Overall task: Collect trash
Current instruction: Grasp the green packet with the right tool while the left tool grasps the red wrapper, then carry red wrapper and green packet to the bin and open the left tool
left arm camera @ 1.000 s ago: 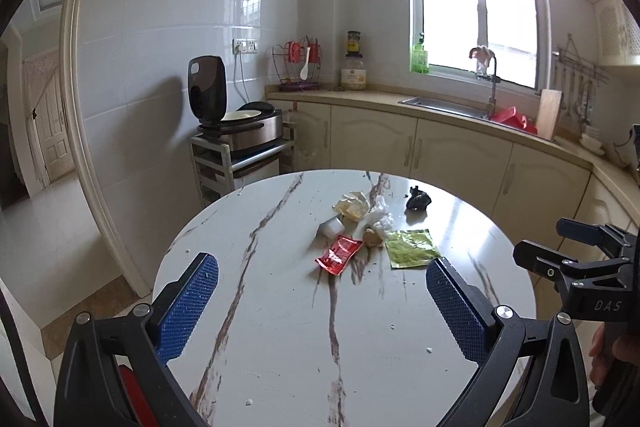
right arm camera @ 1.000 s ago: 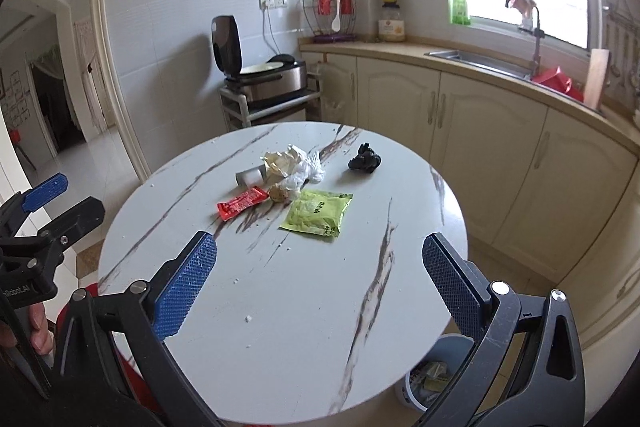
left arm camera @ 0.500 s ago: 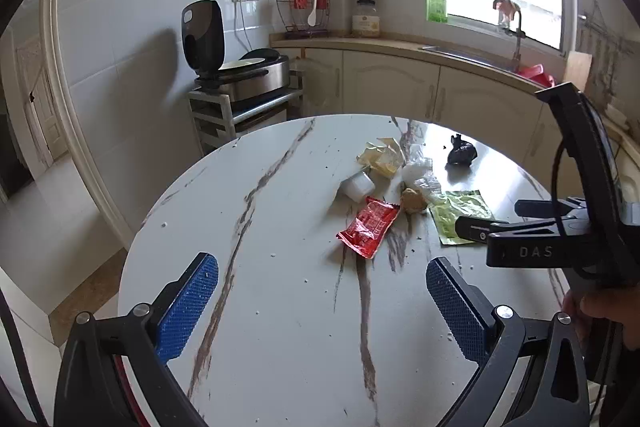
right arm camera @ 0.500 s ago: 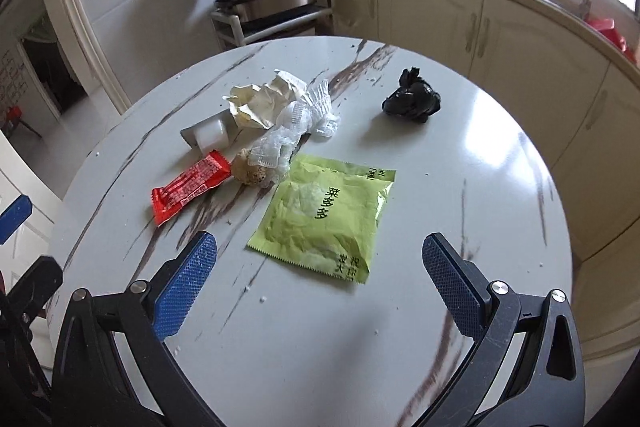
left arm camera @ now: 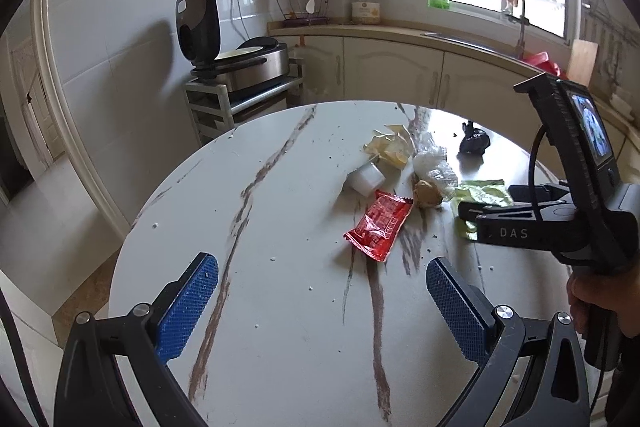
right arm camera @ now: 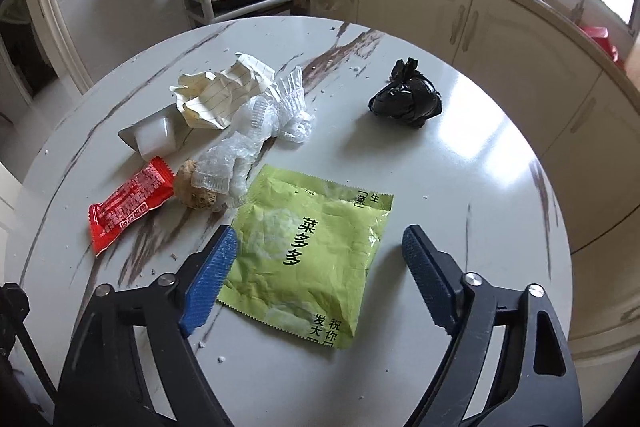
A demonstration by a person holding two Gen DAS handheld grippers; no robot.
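Note:
Trash lies on a round marble table (right arm camera: 460, 187): a green packet (right arm camera: 308, 251), a red wrapper (right arm camera: 128, 203), crumpled lined paper (right arm camera: 224, 95), clear plastic wrap (right arm camera: 260, 131), a small white cup (right arm camera: 154, 137), a brown lump (right arm camera: 196, 189) and a black knotted bag (right arm camera: 406, 99). My right gripper (right arm camera: 316, 267) is open, low over the green packet, its jaws on either side of it. My left gripper (left arm camera: 320, 303) is open and empty above the table's near side, short of the red wrapper (left arm camera: 380, 223). The right gripper's body (left arm camera: 560, 219) shows in the left wrist view, over the green packet (left arm camera: 478, 197).
A rice cooker (left arm camera: 240, 67) sits on a rack beyond the table. Cream cabinets (right arm camera: 500, 15) and a counter with a sink (left arm camera: 472, 41) run along the back and right. A doorway (left arm camera: 24, 115) is at the left.
My right gripper has come down and forward onto the green packet, which now lies between its fingers. My left gripper has moved closer to the table and the red wrapper.

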